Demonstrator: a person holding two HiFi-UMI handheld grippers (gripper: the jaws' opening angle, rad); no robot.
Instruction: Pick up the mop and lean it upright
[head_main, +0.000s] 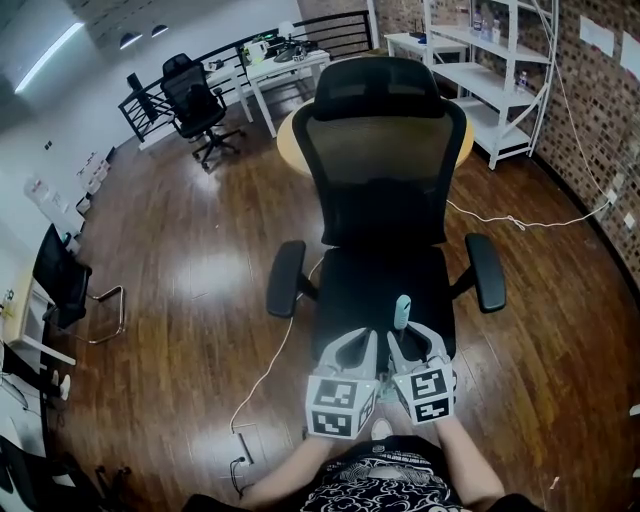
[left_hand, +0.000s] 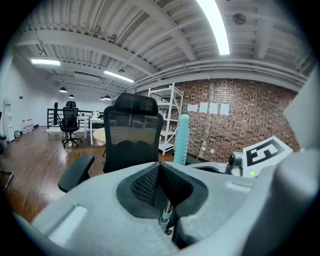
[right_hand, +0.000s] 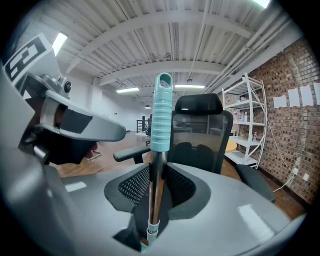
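Note:
The mop's ribbed teal handle (head_main: 401, 311) stands upright just in front of a black office chair (head_main: 385, 180). My right gripper (head_main: 402, 335) is shut on the metal pole below that handle. In the right gripper view the pole (right_hand: 154, 195) runs lengthwise between the mesh pads of the right gripper (right_hand: 155, 172), and the teal handle (right_hand: 161, 115) rises past the tips. My left gripper (head_main: 362, 345) sits close beside it, on its left. In the left gripper view the pads of the left gripper (left_hand: 159, 167) meet, a short piece of pole (left_hand: 166, 215) shows below them, and the handle (left_hand: 181, 140) rises at the right. The mop head is hidden.
The office chair's seat and armrests (head_main: 285, 280) stand directly ahead. Behind it are a round wooden table (head_main: 290, 135) and white shelves (head_main: 495, 85) along a brick wall. A white cable (head_main: 268, 372) trails over the wooden floor. Another chair (head_main: 195, 100) and desks stand far left.

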